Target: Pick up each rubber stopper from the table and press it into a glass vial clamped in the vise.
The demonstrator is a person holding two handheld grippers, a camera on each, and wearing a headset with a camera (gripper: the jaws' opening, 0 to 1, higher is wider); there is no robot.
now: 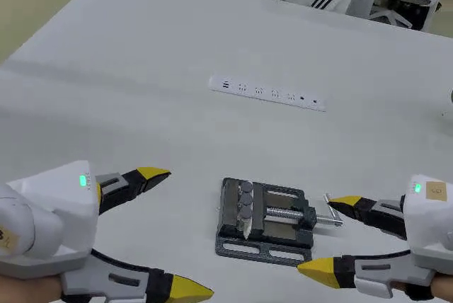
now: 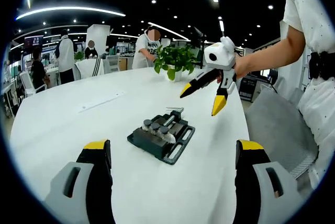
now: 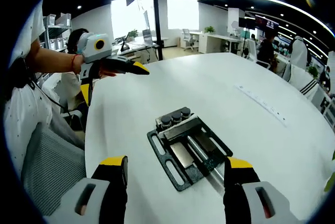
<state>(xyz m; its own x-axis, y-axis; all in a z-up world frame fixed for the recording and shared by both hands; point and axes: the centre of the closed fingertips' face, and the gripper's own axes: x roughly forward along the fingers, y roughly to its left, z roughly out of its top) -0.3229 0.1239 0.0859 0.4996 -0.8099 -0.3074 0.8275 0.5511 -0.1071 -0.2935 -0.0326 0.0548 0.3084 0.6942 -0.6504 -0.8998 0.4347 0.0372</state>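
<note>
You are seeing no words or numbers you can read. The tan sticker (image 1: pixel 437 191) on your right gripper (image 1: pixel 316 235) and the white power strip (image 1: pixel 267 93) are showing only tiny, blurry marks.

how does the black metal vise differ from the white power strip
The black metal vise is dark and blocky; the white power strip is pale, long and flat. The vise holds three dark-topped glass vials; the strip's sockets look empty. Both rest on the white table.
</note>
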